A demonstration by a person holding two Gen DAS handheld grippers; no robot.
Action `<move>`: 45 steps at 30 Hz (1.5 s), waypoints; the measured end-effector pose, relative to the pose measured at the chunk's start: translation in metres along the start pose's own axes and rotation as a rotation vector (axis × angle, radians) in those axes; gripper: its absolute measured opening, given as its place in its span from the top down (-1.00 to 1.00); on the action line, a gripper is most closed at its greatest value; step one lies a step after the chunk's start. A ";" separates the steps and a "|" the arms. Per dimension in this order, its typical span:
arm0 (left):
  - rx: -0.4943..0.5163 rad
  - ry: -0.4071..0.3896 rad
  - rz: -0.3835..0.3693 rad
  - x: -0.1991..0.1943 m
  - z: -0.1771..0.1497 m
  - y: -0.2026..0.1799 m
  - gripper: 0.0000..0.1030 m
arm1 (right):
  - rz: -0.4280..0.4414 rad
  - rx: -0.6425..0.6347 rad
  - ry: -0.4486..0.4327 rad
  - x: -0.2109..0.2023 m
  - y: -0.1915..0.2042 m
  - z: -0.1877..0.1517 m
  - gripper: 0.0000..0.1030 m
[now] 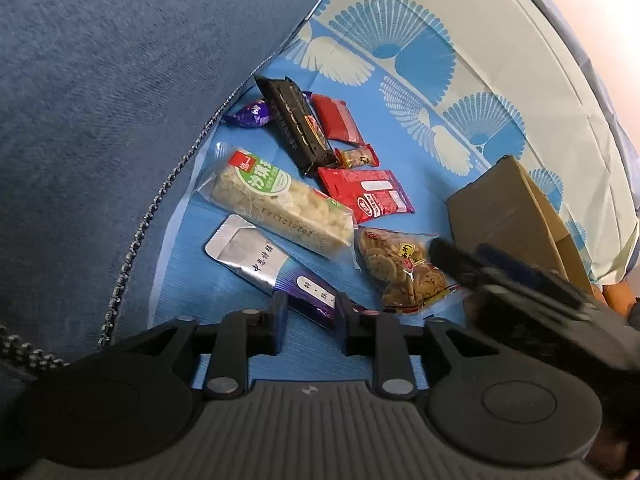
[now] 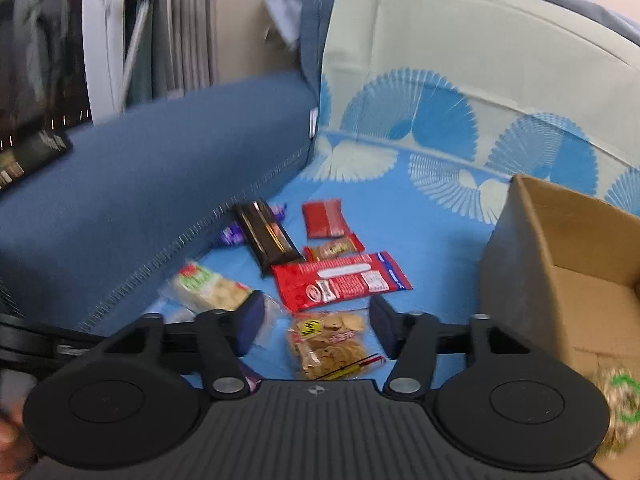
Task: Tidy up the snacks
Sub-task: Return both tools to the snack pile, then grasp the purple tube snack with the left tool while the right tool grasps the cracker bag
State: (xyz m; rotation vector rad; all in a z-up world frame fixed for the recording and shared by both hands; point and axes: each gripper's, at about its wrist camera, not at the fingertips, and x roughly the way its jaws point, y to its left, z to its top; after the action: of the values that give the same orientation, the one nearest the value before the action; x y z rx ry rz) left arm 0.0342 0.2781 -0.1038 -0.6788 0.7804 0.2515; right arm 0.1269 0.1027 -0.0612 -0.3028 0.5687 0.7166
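Several snack packs lie on a blue sheet. My left gripper [image 1: 310, 312] is open, its fingers on either side of the purple end of a silver pouch [image 1: 256, 260]. My right gripper [image 2: 316, 326] is open wide above a clear bag of small cookies [image 2: 332, 344], which also shows in the left wrist view [image 1: 400, 268]. Beyond lie a sachima bar [image 1: 276, 204], a red wafer pack [image 1: 366, 194], a black bar [image 1: 296, 124], a small red pack [image 1: 336, 118], a small candy [image 1: 358, 157] and a purple candy [image 1: 252, 114]. The right gripper's fingers [image 1: 456, 260] appear in the left wrist view.
An open cardboard box [image 2: 560, 248] stands at the right, with a green-and-white snack [image 2: 618, 404] inside it. A dark blue cushion [image 1: 120, 100] borders the snacks on the left. A cream and blue fan-patterned sheet [image 1: 420, 48] lies behind.
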 end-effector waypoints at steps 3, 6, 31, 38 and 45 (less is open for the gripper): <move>-0.018 -0.015 -0.006 0.003 -0.001 -0.001 0.22 | 0.002 0.001 0.049 0.021 -0.003 -0.009 -0.26; -0.044 -0.033 0.003 0.010 -0.002 -0.002 0.05 | 0.000 -0.001 0.075 0.033 -0.002 -0.019 -0.29; 0.376 -0.087 0.236 0.017 -0.006 -0.054 1.00 | -0.002 0.059 0.075 0.019 -0.024 -0.030 0.19; 0.256 -0.027 0.129 -0.010 -0.005 -0.023 1.00 | 0.028 0.071 0.112 -0.023 -0.014 -0.025 0.20; 0.138 -0.086 0.132 0.015 0.005 -0.029 -0.23 | 0.035 0.148 0.169 -0.067 -0.011 -0.040 0.19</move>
State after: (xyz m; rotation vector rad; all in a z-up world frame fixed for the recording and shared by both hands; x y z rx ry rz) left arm 0.0600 0.2591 -0.0983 -0.4836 0.7539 0.3412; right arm 0.0782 0.0414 -0.0532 -0.2171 0.7848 0.6828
